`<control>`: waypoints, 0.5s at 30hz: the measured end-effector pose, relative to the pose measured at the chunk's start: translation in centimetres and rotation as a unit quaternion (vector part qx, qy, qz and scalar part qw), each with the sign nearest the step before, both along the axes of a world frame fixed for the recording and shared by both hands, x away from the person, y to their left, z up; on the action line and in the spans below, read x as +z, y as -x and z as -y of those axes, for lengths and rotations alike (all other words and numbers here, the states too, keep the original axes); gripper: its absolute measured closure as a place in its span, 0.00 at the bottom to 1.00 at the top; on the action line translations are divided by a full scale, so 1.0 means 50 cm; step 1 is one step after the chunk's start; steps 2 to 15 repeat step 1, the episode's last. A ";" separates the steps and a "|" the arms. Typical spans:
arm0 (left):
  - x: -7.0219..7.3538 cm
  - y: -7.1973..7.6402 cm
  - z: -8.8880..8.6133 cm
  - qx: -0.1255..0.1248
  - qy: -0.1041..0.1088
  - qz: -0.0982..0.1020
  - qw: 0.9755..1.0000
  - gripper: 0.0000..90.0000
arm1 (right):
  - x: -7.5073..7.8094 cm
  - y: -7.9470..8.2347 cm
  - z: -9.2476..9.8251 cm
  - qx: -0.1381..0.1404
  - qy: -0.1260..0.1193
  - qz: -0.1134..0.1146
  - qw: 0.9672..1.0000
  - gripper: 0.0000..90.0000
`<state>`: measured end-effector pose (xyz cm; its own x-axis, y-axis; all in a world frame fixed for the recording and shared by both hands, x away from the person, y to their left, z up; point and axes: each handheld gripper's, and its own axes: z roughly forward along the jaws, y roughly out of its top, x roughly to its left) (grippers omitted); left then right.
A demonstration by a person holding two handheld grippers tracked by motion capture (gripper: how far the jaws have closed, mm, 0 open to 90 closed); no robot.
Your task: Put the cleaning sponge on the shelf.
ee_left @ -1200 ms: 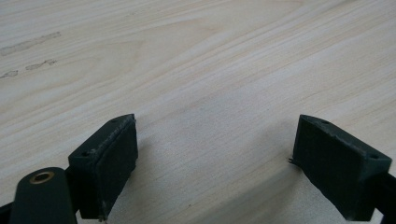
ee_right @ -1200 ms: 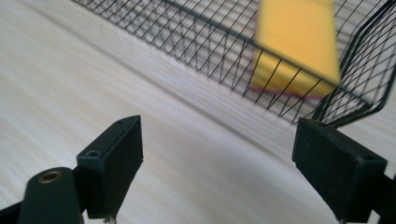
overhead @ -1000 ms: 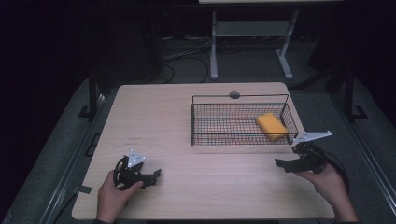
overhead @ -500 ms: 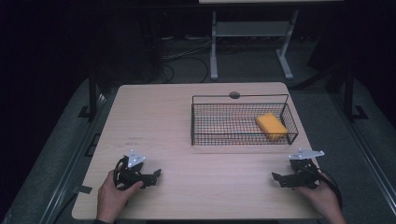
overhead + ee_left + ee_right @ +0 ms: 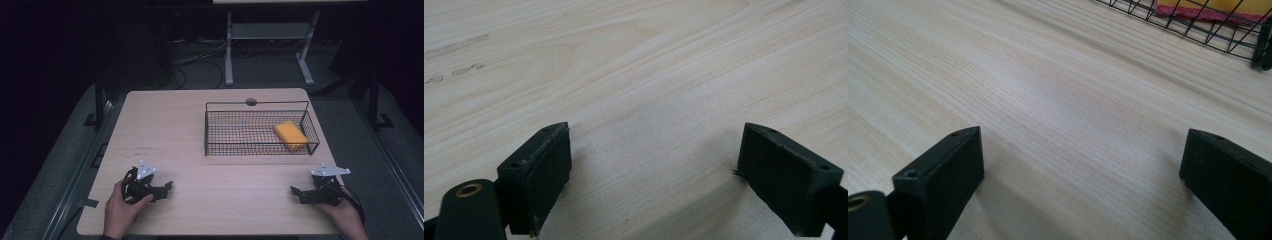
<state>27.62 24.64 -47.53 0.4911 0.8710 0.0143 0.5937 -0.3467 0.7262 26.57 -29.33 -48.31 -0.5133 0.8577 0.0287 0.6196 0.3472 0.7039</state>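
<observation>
Fingers (image 5: 544,170) of the left gripper (image 5: 165,188) are spread wide over bare wood, pinching nothing; the fingers (image 5: 948,170) of the right gripper (image 5: 296,192) are likewise spread and empty. Each gripper sits low at the near edge of the pale wooden surface (image 5: 175,130), one at either near corner, held in a hand. Farther back, right of centre, stands a black wire basket (image 5: 210,131). A yellow rectangular sponge (image 5: 290,135) lies inside its right end.
</observation>
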 end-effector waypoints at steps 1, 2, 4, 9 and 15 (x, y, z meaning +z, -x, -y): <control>0.000 0.000 0.000 0.000 0.000 0.000 1.000 0.15 | 0.000 0.000 0.000 0.000 0.000 0.000 1.000 0.04; 0.000 0.000 0.000 0.000 0.000 0.000 1.000 0.15 | 0.000 0.000 0.000 0.000 0.000 0.000 1.000 0.04; 0.000 0.000 0.000 0.000 0.000 0.000 1.000 0.15 | 0.000 0.000 0.000 0.000 0.000 0.000 1.000 0.04; 0.000 0.000 0.000 0.000 0.000 0.000 1.000 0.15 | 0.000 0.000 0.000 0.000 0.000 0.000 1.000 0.04; 0.000 0.000 0.000 0.000 0.000 0.000 1.000 0.15 | 0.000 0.000 0.000 0.000 0.000 0.000 1.000 0.04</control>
